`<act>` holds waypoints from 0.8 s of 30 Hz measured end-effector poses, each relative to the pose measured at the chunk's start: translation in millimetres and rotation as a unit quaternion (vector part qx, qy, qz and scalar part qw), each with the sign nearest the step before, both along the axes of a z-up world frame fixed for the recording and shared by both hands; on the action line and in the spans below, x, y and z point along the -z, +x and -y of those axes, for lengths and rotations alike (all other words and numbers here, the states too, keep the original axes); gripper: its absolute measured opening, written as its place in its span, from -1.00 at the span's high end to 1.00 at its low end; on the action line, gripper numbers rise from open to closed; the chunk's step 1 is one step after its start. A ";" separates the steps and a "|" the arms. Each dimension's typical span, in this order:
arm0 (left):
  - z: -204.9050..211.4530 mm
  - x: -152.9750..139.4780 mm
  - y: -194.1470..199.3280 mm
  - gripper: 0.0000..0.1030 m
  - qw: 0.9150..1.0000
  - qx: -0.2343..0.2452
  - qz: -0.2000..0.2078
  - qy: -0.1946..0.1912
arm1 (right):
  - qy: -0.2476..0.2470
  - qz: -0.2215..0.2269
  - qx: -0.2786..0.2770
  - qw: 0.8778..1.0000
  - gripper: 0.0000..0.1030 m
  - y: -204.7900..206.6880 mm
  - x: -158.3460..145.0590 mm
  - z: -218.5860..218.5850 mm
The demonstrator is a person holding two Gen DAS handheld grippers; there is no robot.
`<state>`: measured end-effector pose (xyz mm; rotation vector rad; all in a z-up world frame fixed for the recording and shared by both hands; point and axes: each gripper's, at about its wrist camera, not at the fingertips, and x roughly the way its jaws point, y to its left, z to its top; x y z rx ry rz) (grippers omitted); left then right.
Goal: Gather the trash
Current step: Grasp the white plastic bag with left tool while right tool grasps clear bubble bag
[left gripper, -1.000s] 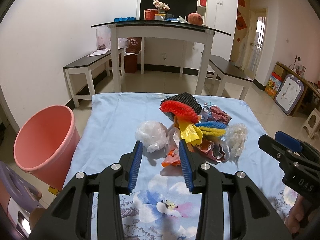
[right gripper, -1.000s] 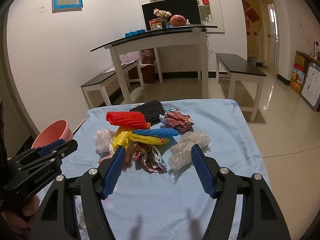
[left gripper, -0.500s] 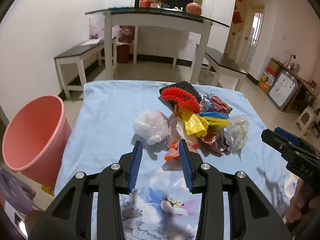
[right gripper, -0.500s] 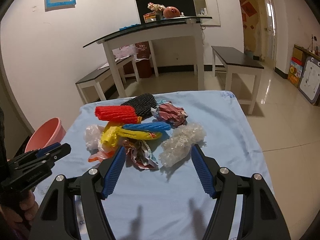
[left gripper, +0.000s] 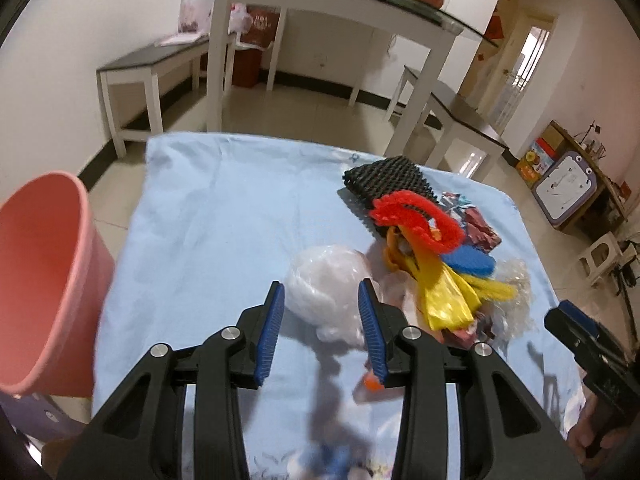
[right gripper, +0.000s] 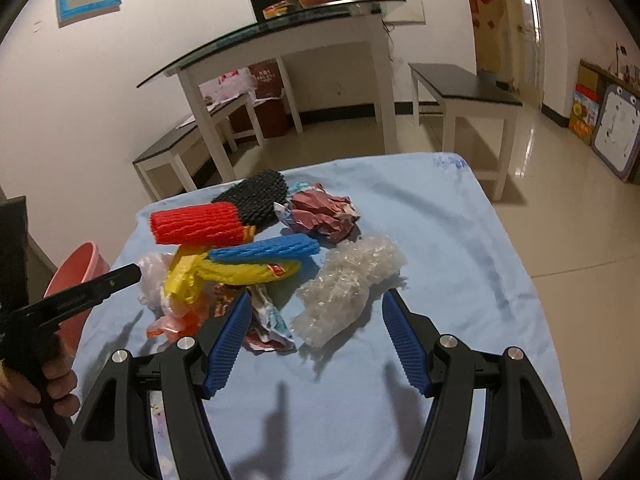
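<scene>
A heap of trash lies on a light blue cloth-covered table (left gripper: 208, 216). It holds a red foam net (right gripper: 196, 222), a black net (right gripper: 256, 196), a blue net (right gripper: 266, 250), a yellow bag (left gripper: 444, 292), crumpled wrappers (right gripper: 324, 212) and clear crinkled plastic (right gripper: 352, 280). My left gripper (left gripper: 322, 304) is open, its blue pads on either side of a white plastic bag (left gripper: 328, 276) without pressing it. My right gripper (right gripper: 316, 316) is open, straddling the near end of the clear plastic. A pink bucket (left gripper: 40, 276) stands left of the table.
A white table with a glass top (right gripper: 280, 32) and dark-topped benches (right gripper: 464, 80) stand behind on a tiled floor. A hand (right gripper: 52, 384) grips the left tool's handle. Toys and boxes (left gripper: 564, 184) sit at the right wall.
Both grippers have moved forward and down toward the heap. The left one shifted left, from facing the orange and yellow scraps to straddling the white bag. Neither changed its opening.
</scene>
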<state>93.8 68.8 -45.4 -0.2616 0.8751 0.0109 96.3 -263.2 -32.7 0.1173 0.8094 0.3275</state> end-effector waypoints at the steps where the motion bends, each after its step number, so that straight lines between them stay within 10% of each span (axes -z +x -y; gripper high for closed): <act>1: -0.5 4.1 5.6 0.25 1.000 0.001 -0.008 0.000 | 0.000 -0.003 0.002 1.000 -0.30 2.5 1.8 0.9; 8: -1.1 16.9 16.5 0.25 1.000 0.018 -0.014 -0.015 | 0.006 -0.031 0.013 0.999 -0.30 16.7 13.4 4.9; 17: 7.5 4.8 -0.6 0.83 0.999 0.041 0.018 0.001 | 0.024 -0.058 0.027 0.998 -0.29 25.6 22.4 8.9; 24: 3.6 -15.2 -21.8 0.84 0.998 0.041 0.039 0.001 | 0.022 -0.084 0.031 0.996 0.41 37.0 34.7 2.0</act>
